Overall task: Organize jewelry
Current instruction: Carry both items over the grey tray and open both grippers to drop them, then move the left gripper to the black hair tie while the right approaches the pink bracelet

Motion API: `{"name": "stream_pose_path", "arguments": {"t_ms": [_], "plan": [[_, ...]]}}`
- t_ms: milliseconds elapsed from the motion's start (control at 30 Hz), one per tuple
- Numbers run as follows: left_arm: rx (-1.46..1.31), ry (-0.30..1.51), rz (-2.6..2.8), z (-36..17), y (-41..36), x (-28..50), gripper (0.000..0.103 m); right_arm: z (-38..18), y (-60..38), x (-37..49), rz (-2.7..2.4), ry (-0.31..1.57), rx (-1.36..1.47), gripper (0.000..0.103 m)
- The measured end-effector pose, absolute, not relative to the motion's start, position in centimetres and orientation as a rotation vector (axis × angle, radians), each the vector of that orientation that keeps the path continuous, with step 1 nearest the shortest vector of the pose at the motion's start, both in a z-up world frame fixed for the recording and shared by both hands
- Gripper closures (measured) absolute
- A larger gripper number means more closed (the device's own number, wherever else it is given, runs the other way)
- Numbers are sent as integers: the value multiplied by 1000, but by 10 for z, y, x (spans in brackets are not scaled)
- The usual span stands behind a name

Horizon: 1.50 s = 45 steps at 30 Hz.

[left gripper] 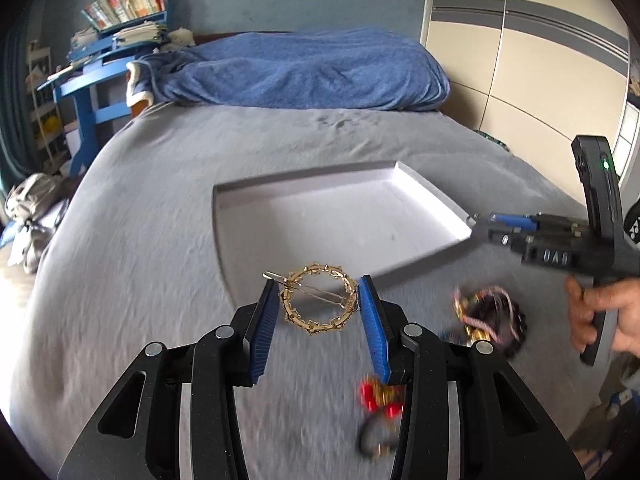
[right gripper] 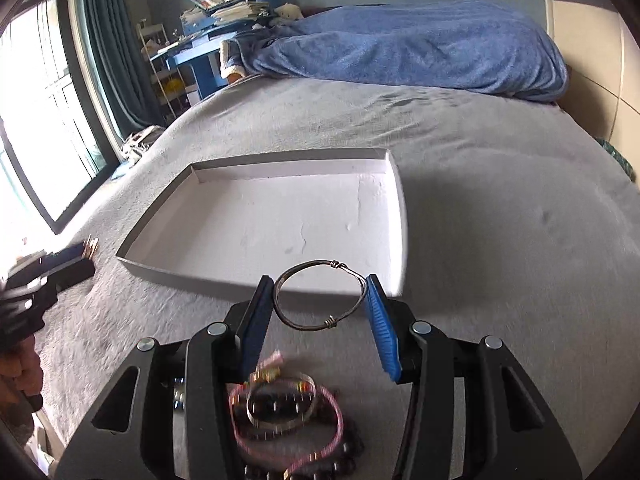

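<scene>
— Left wrist view: what have the left tongs (left gripper: 319, 300) got?
— A round gold hair clip (left gripper: 319, 305), pinched across its width between the blue pads, above the grey bed (left gripper: 140, 240), near the white tray's (left gripper: 432, 196) near edge.
— And the right wrist view?
— The right tongs (right gripper: 320, 300) grip a dark wire bangle (right gripper: 320, 295) the same way, over the tray's (right gripper: 398, 216) near rim. A jewelry pile (right gripper: 288, 412) lies below.

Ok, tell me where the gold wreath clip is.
In the left wrist view, the gold wreath clip sits gripped in the left tool, just before the white tray on the bed.
</scene>
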<state>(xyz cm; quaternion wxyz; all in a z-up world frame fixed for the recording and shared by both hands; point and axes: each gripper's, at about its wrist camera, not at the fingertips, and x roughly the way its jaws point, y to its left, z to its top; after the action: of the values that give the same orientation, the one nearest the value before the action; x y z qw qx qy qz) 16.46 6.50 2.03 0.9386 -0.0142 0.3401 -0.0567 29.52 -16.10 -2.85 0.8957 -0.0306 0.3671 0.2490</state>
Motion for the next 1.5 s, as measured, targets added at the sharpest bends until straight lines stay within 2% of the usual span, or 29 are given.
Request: {"name": "stream_pose_path", "arguments": {"t_ms": [300,733,800,833,933,1233,1500], "plan": [[15,773,-81,7,60,235,61,-43,-130,345,495,808,-85,56],[44,864,-32,-25,61,260,61,-69,-118,361,465,868,-138,56],[47,868,-31,-26,60,260,51,-71,-118,361,465,872,-144,53],[52,856,-29,-25,59,257,44,-71,-118,359,467,871,-143,47],[53,824,-37,-19,57,249,31,-65,-121,351,482,842,-132,39],[-6,726,-37,9,59,205,15,-38,-137,313,496,741,-96,30],[-20,680,-40,16,56,157,12,-22,-168,274,466,694,-49,26]]}}
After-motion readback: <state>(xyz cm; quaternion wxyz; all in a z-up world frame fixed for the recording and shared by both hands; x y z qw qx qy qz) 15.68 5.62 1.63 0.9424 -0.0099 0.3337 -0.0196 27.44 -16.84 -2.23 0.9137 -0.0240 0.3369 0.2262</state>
